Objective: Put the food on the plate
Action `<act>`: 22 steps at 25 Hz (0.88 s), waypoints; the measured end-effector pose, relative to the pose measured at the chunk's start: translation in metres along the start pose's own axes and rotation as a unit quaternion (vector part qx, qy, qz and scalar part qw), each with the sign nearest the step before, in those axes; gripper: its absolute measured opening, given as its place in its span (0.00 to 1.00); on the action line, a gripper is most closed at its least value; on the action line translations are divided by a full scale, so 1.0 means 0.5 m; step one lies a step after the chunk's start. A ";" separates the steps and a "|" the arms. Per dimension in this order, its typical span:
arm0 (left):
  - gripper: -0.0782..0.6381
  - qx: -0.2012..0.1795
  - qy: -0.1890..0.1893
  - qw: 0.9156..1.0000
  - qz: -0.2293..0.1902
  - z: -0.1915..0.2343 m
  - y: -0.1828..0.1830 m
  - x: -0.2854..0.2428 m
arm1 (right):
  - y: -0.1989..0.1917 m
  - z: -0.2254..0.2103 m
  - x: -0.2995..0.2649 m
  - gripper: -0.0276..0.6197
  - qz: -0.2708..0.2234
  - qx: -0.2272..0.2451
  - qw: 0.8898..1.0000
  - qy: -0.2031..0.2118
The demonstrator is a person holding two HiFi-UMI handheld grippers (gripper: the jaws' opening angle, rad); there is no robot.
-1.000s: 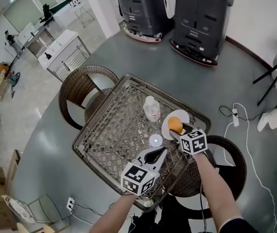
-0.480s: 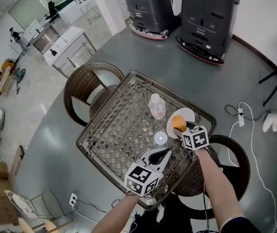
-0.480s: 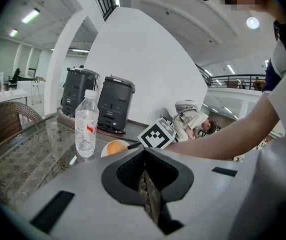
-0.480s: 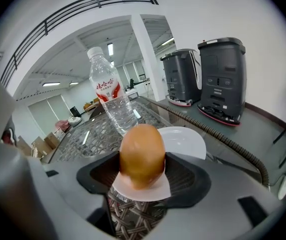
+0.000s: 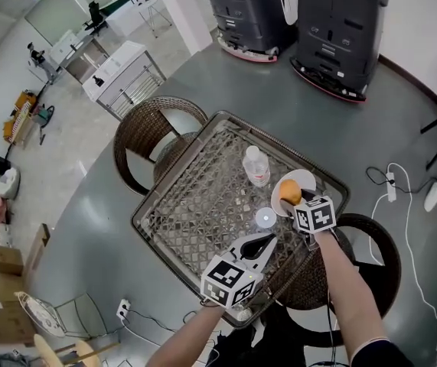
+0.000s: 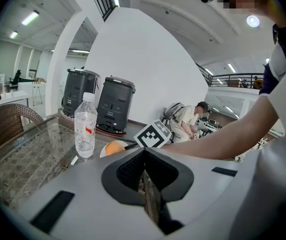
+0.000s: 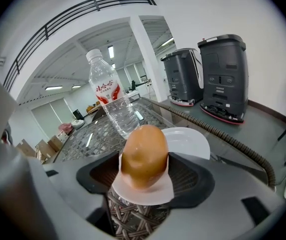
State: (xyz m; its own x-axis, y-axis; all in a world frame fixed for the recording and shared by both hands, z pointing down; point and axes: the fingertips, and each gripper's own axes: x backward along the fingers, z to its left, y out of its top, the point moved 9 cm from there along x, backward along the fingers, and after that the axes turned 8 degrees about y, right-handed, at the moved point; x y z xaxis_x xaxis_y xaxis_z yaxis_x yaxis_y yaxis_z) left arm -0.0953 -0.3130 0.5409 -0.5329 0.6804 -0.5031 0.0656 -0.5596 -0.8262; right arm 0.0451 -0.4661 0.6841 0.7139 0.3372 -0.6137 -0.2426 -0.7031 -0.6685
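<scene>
One glass-topped wicker table (image 5: 195,205) fills the centre of the head view. Two black machines (image 5: 298,14) stand on the floor at the top of the frame. Two wicker chairs flank the table: one (image 5: 153,128) at its upper left, one (image 5: 371,258) at its lower right.

Check the left gripper (image 5: 268,239) at lower centre. Its jaws are drawn together with only a thin slit between them, and they have hold of nothing. It hangs over the table's near edge.

Check the right gripper (image 5: 293,199) at right of centre. Its jaws are clamped on the food (image 7: 144,154), a round brown piece sitting on a white paper liner (image 7: 143,194).

Locate the clear water bottle (image 5: 256,167), upright on the table, just left of the white plate (image 5: 308,180). The food is held at the plate's lower left edge, overlapping the rim in the head view. You cannot tell whether it touches the plate.

Note the small round white disc (image 5: 264,218) on the glass, between the two grippers and just below the plate.
</scene>
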 end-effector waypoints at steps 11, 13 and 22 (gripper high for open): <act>0.12 -0.007 -0.015 1.000 -0.021 -0.014 0.013 0.028 | 0.001 0.030 0.065 0.51 -0.033 -0.003 0.999 -0.025; 0.12 -0.010 -0.028 0.999 -0.030 -0.018 0.026 0.029 | 0.006 0.045 0.095 0.51 -0.051 -0.008 0.998 -0.031; 0.12 -0.024 -0.075 0.994 -0.076 -0.031 0.101 0.105 | 0.023 0.210 0.263 0.43 -0.182 -0.018 0.982 -0.049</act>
State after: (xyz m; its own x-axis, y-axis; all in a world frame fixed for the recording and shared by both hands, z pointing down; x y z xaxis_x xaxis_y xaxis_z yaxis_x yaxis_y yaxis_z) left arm -0.1072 -0.2982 0.4687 -0.6598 0.6746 -0.3311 0.0138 -0.4297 -0.9029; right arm 0.0674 -0.3640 0.5516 0.6824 0.6276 -0.3748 0.0425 -0.5459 -0.8368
